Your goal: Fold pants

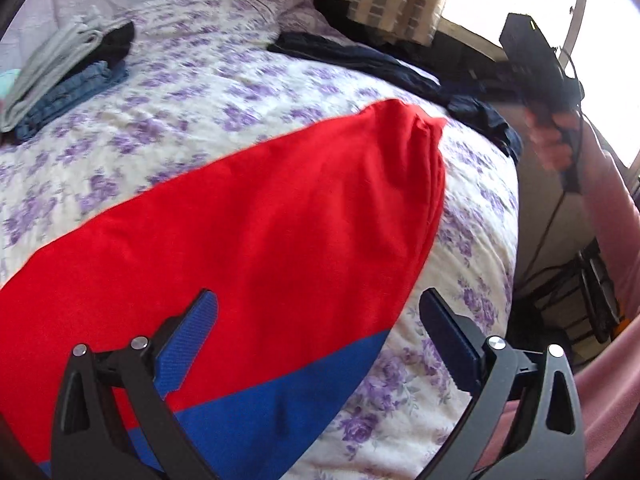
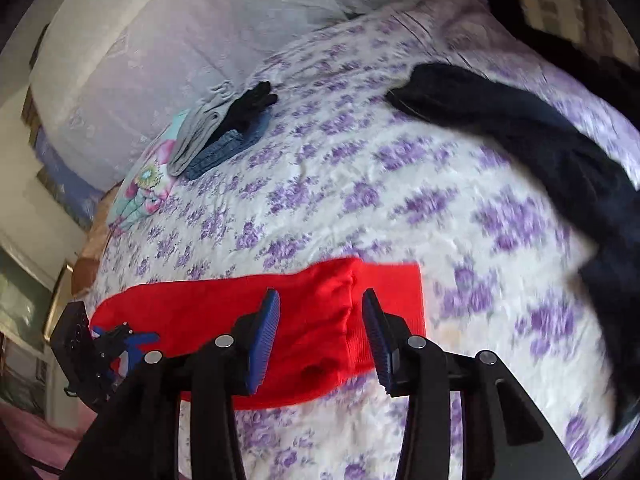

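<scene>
Holding both hand-held grippers wide open and empty, left hand-held gripper (image 1: 318, 322) and right hand-held gripper (image 2: 320, 312), I hover over the red pants (image 1: 248, 216) on the bed (image 1: 208, 92), ready to grab.

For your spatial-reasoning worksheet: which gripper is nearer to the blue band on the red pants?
Left. The left gripper hangs open right over the blue band of the red pants. The right gripper is open over the pants' opposite, all-red end.

Readable text: none in either wrist view.
Red pants (image 1: 248, 220): no label or brand legible.
Floral bedspread (image 2: 360, 200): printed flowers only, no lettering.
</scene>
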Motion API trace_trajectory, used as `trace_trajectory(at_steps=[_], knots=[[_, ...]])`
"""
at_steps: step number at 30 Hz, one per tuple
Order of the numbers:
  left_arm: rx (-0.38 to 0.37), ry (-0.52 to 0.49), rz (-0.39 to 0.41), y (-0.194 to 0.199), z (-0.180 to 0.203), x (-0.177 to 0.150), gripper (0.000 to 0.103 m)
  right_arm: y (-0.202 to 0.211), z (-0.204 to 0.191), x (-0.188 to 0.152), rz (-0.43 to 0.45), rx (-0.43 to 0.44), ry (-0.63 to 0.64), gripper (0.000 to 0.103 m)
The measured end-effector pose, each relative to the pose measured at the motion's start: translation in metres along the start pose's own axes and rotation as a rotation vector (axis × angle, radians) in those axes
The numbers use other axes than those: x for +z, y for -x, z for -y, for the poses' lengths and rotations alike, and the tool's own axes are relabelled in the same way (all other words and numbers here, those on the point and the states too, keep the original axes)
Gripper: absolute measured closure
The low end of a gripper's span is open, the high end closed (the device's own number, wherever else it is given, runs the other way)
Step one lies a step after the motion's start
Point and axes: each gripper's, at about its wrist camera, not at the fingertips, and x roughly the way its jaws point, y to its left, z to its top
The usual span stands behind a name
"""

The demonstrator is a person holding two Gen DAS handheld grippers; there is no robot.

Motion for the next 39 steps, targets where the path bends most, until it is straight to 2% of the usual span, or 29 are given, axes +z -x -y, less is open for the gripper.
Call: trace_trajectory(at_steps=[4,9,13,14,17,19,22,24,26,28,30,32,34,35,37,39], knots=[[0.042,0.053,0.049,0.020,-0.007,-0.008,0.005,-0.018,0.020,-0.028,-0.079,-0.007,-0.172,0.066],[0.075,0.082,0.069,0.040,-0.015,-0.022,0.005,-0.028,0.031,-0.026,-0.064,0.062,-0.272,0.070],[0.140,0.107,0.090,0.057,-0.025,-0.036,0.005,-0.029,0.030,-0.022,-0.062,0.024,-0.268,0.097],[0.157,0.116,0.094,0.062,-0.029,-0.039,0.005,-0.025,0.029,-0.023,-0.054,0.000,-0.258,0.097],[0.240,0.163,0.105,0.083,-0.050,-0.053,0.005,-0.003,0.026,-0.028,0.000,-0.003,-0.228,0.097],[0.306,0.213,0.112,0.102,-0.069,-0.066,0.005,-0.005,0.028,-0.039,-0.004,-0.041,-0.213,0.097],[0.395,0.308,0.114,0.131,-0.103,-0.089,0.004,-0.026,0.037,-0.053,-0.079,-0.147,-0.225,0.087],[0.473,0.379,0.135,0.161,-0.124,-0.107,0.005,-0.017,0.031,-0.053,-0.047,-0.160,-0.249,0.081],[0.515,0.440,0.166,0.189,-0.138,-0.124,0.004,0.000,0.008,-0.052,0.025,-0.166,-0.211,0.073],[0.595,0.496,0.190,0.217,-0.152,-0.142,0.004,0.006,-0.039,-0.052,0.067,-0.131,-0.083,0.061],[0.630,0.530,0.224,0.237,-0.161,-0.154,0.004,-0.001,-0.091,-0.055,0.061,-0.128,0.073,0.061],[0.638,0.561,0.256,0.249,-0.169,-0.161,0.004,-0.020,-0.149,-0.062,0.042,-0.063,0.257,0.061],[0.623,0.576,0.279,0.252,-0.173,-0.163,0.004,-0.050,-0.213,-0.073,-0.007,0.064,0.446,0.061],[0.591,0.575,0.281,0.251,-0.175,-0.165,0.004,-0.063,-0.239,-0.079,-0.024,0.115,0.514,0.061],[0.558,0.553,0.239,0.238,-0.177,-0.163,0.004,-0.095,-0.290,-0.095,-0.085,0.205,0.654,0.061],[0.568,0.531,0.181,0.222,-0.177,-0.162,0.004,-0.126,-0.332,-0.107,-0.164,0.281,0.756,0.062]])
